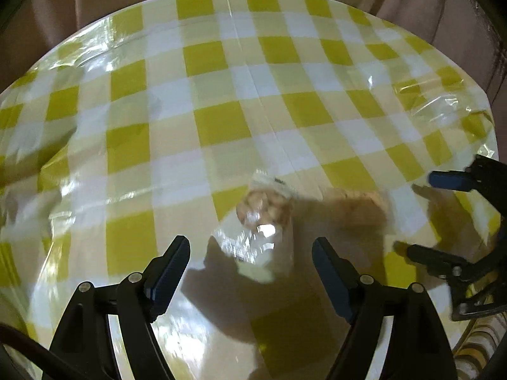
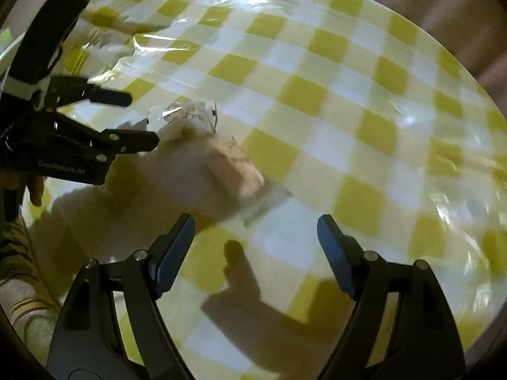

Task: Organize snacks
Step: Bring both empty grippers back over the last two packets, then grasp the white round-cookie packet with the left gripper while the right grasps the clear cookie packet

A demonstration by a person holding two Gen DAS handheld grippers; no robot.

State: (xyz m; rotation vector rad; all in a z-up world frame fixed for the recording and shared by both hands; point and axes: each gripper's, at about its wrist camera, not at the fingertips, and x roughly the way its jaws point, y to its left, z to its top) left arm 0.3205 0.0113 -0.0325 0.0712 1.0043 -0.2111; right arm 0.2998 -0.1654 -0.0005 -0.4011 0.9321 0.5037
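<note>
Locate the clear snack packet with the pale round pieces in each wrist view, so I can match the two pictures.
Left wrist view: the snack packet lies low at centre, just ahead of the open left hand-held gripper.
Right wrist view: the same packet sits upper left, by the tips of the left hand-held gripper.
Shared landmark: the second, tan packet lying beside it on the yellow checked tablecloth.

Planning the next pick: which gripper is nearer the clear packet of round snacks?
Left. The left gripper hangs open just short of the clear packet; the right gripper is farther off, on the far side of the brown packet.
</note>
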